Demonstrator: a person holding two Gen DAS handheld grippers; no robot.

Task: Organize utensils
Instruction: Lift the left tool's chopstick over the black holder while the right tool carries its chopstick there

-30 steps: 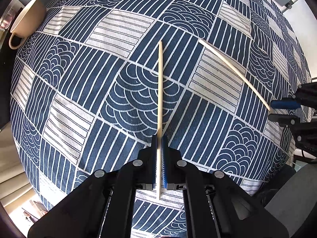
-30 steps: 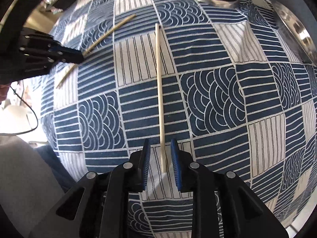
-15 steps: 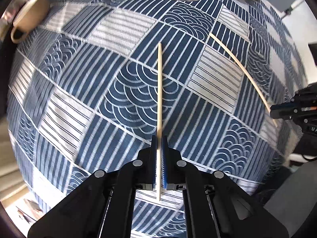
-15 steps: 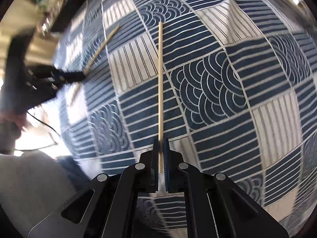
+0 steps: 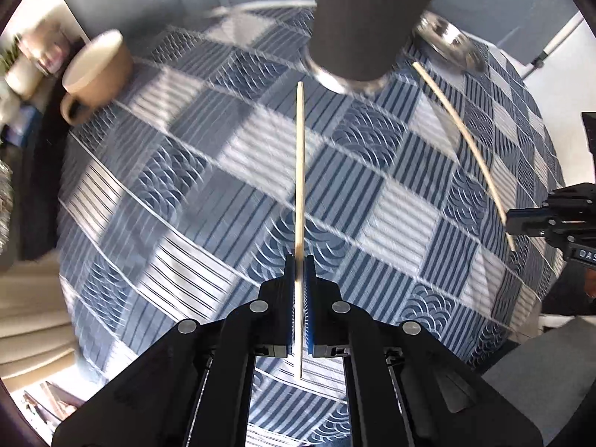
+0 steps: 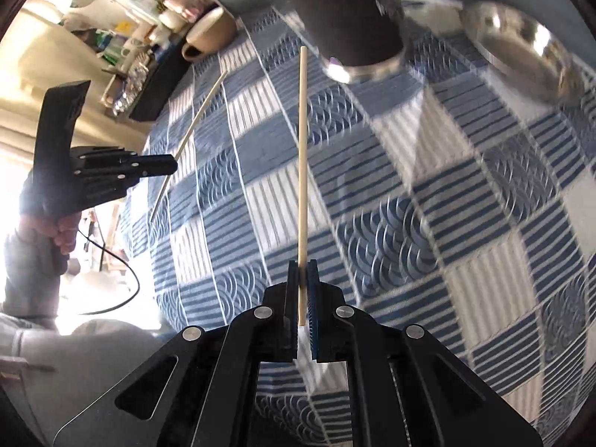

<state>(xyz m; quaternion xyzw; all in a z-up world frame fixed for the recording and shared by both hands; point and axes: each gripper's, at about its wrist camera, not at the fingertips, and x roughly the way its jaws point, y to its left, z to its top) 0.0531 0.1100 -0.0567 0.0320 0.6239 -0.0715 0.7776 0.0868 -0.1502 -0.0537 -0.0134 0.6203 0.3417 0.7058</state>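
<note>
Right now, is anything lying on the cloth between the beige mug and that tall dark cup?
No. In the left wrist view, only bare patterned tablecloth stretches between the beige mug and the dark cup.

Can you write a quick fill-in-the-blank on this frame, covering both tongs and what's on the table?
1. Each tongs, left and right, is shut on one ____.
2. The beige mug stands on a blue and white patterned ____.
3. The tall dark container stands on the cloth beside a shiny metal ____.

Missing words: chopstick; tablecloth; bowl
</note>
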